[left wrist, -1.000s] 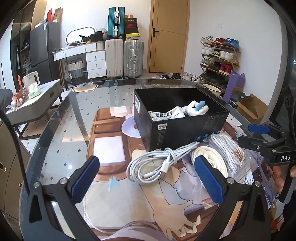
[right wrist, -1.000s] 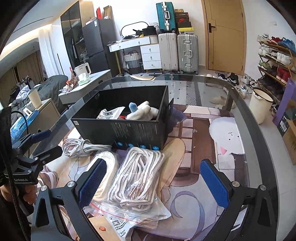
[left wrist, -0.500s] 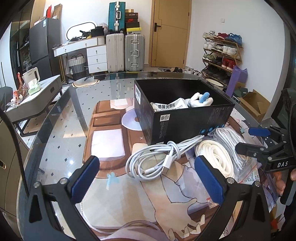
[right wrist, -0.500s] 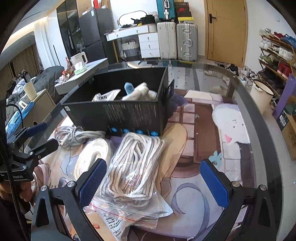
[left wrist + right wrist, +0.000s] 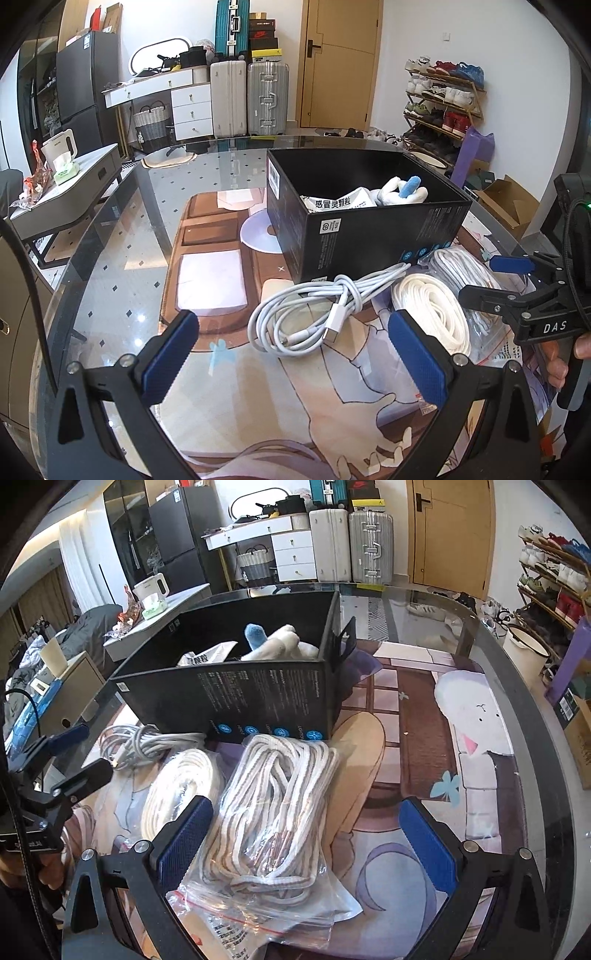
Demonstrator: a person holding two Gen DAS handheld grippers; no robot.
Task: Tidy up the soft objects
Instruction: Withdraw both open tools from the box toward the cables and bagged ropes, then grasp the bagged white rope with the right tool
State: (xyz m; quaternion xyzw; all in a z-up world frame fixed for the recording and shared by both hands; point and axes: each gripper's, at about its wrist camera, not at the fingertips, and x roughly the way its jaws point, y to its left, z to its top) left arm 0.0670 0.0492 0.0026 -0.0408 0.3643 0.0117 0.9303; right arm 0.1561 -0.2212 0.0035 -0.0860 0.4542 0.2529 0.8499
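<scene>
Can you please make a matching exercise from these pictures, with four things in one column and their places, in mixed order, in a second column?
Things:
1. plush toy
2. white cable
3. rope in plastic bag
4. left gripper

Places:
A. open, above the glass table, holding nothing
B. inside the black box
C. on the table in front of the box, on the left side in the left wrist view
D. between the fingers of the open right gripper, not gripped

Pairs: 1-B, 2-C, 3-D, 4-A
</scene>
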